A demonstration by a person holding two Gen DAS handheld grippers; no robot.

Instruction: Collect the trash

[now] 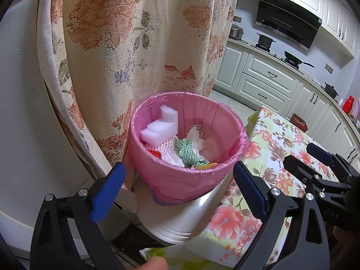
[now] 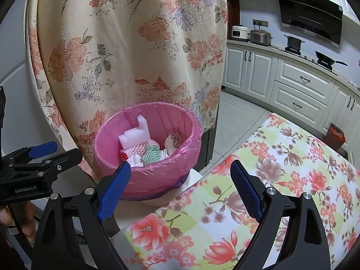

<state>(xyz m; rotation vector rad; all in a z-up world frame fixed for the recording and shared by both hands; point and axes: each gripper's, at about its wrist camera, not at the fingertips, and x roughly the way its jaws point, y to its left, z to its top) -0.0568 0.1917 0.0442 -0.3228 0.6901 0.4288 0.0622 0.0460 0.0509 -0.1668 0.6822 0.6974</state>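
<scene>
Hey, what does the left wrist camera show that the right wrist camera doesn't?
Only the left wrist view shows a yellow scrap at the bin's near edge, a red bottle on the far counter, and the right gripper, open.

Only the right wrist view shows a white rice cooker on the counter and the left gripper, its fingers close together.

Both show the pink-lined trash bin holding white foam and a green patterned cloth, the floral curtain and the floral tablecloth.
</scene>
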